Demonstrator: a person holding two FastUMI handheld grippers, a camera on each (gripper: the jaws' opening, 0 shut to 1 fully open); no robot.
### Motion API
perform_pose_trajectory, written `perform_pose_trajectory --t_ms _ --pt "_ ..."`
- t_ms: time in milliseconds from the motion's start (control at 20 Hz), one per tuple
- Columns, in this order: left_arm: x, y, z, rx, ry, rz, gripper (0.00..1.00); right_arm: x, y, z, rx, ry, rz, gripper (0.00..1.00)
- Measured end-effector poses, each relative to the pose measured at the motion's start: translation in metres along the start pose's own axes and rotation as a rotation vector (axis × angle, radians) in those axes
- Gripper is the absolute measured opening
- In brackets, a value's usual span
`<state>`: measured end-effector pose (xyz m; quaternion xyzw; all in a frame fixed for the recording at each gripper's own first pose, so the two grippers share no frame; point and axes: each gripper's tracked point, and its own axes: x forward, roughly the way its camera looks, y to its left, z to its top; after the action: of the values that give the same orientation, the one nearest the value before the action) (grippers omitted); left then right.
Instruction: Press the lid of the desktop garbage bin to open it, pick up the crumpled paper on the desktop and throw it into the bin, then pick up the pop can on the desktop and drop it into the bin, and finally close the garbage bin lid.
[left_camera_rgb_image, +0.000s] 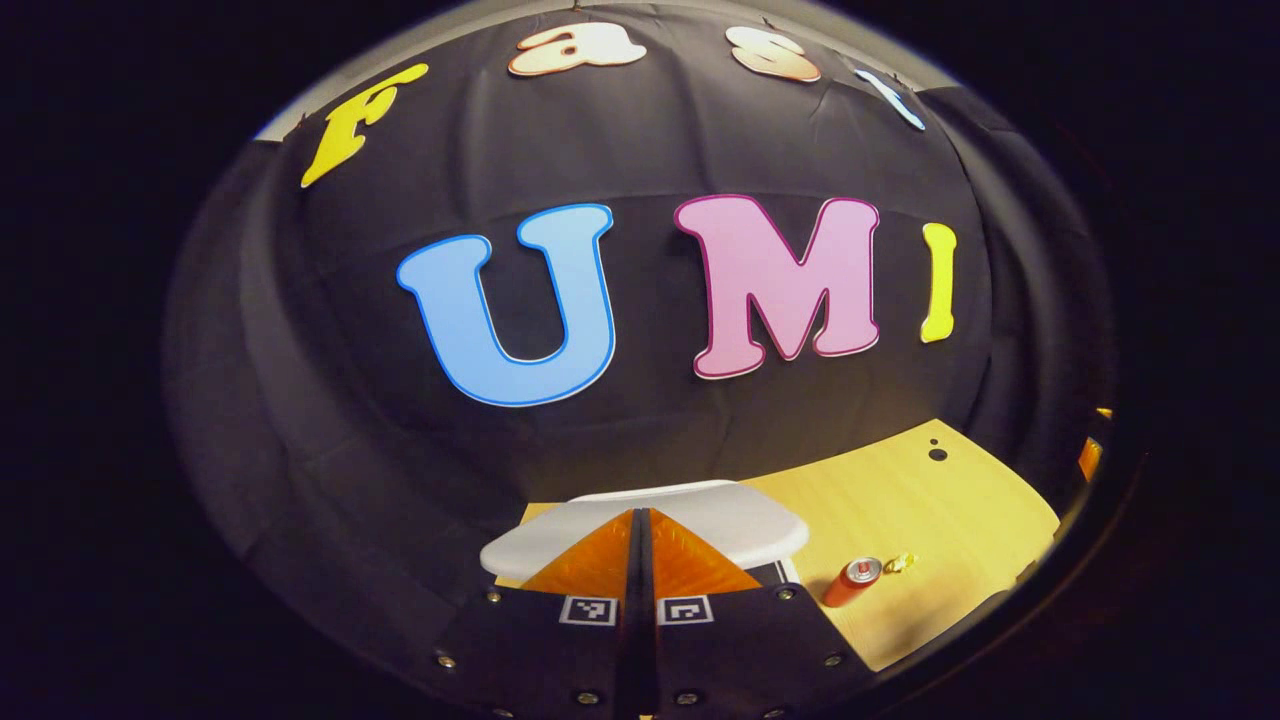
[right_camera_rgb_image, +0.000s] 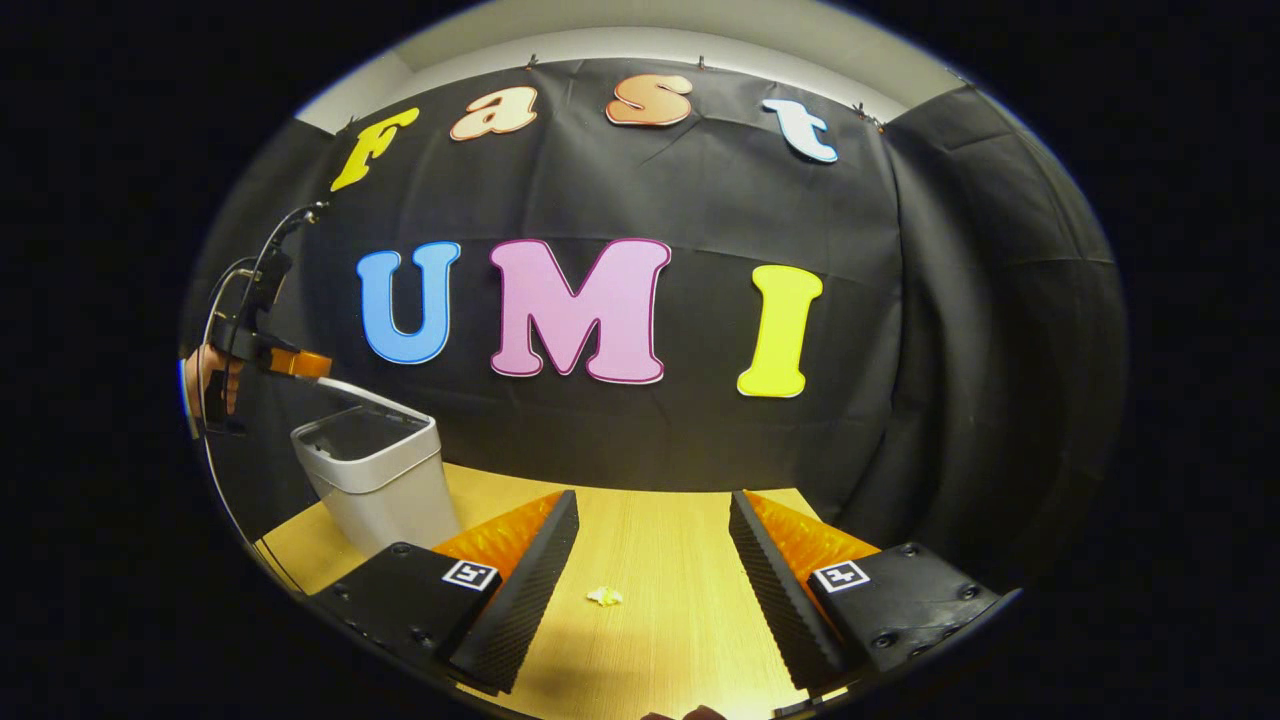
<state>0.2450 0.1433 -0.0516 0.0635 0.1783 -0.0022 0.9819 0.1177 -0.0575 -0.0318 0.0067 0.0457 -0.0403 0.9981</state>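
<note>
The grey desktop bin (right_camera_rgb_image: 385, 490) stands at the table's left. Its white lid (left_camera_rgb_image: 700, 520) shows as a thin raised edge (right_camera_rgb_image: 385, 400) above the rim, with the dark opening under it. My left gripper (left_camera_rgb_image: 640, 512) is shut, nothing between its fingers, its tips at the lid's near edge; farther off it shows again (right_camera_rgb_image: 300, 362), held by a hand (right_camera_rgb_image: 205, 380). An orange pop can (left_camera_rgb_image: 852, 582) lies on the table, with the small crumpled paper (left_camera_rgb_image: 900, 563) just beyond it. My right gripper (right_camera_rgb_image: 652, 500) hangs open above the table, and the paper (right_camera_rgb_image: 604, 597) lies below and between its fingers.
The wooden table (right_camera_rgb_image: 660, 640) runs from the bin to the right, where it ends at the black cloth wall. Two dark round holes (left_camera_rgb_image: 937, 452) mark the far corner of the tabletop (left_camera_rgb_image: 950, 520). A cable (right_camera_rgb_image: 215, 320) loops up from the left gripper.
</note>
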Motion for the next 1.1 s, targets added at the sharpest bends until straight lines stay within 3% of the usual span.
perform_pose_trajectory --t_ms 200,450,500,550,650,750,1100 --pt "-0.022 0.003 0.029 -0.041 -0.081 0.007 0.01 0.001 0.007 0.004 -0.019 -0.007 0.014 0.98" --pt "-0.052 -0.01 0.056 -0.021 -0.171 -0.027 0.04 0.006 0.022 0.011 -0.031 -0.016 0.039 0.98" --pt "-0.061 -0.011 0.062 -0.028 -0.186 -0.029 0.13 0.006 0.025 0.011 -0.033 -0.016 0.046 0.98" --pt "-0.064 -0.01 0.066 -0.031 -0.2 -0.022 0.43 0.007 0.028 0.012 -0.033 -0.017 0.053 0.98" --pt "-0.076 -0.005 0.071 -0.035 -0.215 0.012 0.72 0.012 0.033 0.013 -0.037 -0.015 0.066 0.98" --pt "-0.087 -0.001 0.078 -0.039 -0.254 0.051 0.88 0.017 0.036 0.014 -0.039 -0.013 0.078 0.98" --pt "-0.135 -0.005 0.079 -0.116 -0.302 0.06 0.88 0.067 0.035 -0.017 -0.012 0.151 0.122 0.98"
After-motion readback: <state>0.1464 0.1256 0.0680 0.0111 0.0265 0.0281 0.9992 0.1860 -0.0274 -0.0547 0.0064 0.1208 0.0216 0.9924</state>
